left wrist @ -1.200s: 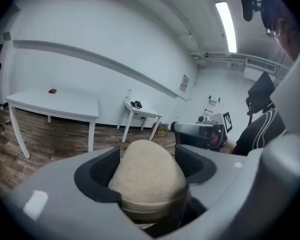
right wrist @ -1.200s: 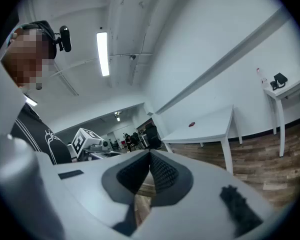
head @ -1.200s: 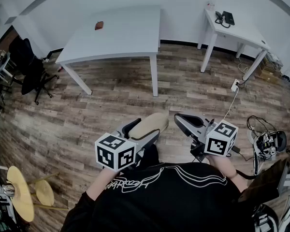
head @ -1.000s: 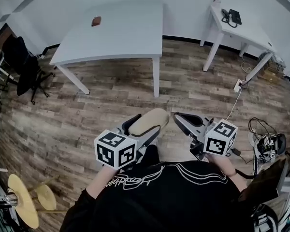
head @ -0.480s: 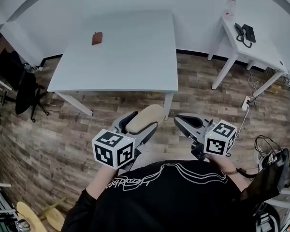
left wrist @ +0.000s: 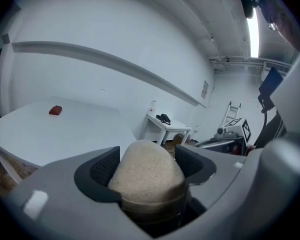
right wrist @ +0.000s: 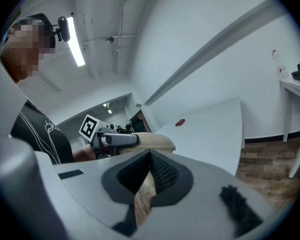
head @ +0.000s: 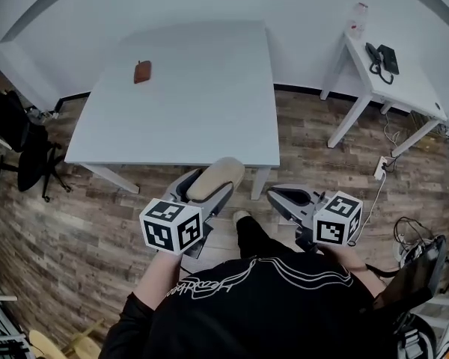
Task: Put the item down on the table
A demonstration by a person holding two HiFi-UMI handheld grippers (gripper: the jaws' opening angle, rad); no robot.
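Note:
A beige rounded item [head: 218, 176] with a darker base sits between the jaws of my left gripper [head: 209, 183], which is shut on it. In the left gripper view the item [left wrist: 147, 171] fills the gap between the black pads [left wrist: 102, 166]. It hangs in the air just short of the near edge of the white table [head: 187, 96]. My right gripper [head: 286, 197] is beside it at the right, shut, with nothing held; its pads [right wrist: 162, 174] nearly touch. The right gripper view also shows the held item [right wrist: 152, 141].
A small reddish-brown object [head: 142, 72] lies at the table's far left. A white side table [head: 404, 88] with a black phone [head: 383, 56] and a bottle [head: 357, 10] stands at the right. Black chairs [head: 15, 137] are left, cables [head: 415, 234] on the wood floor right.
The table has come much closer in the head view. Both grippers now sit at its near edge. The left gripper keeps its hold on the beige item.

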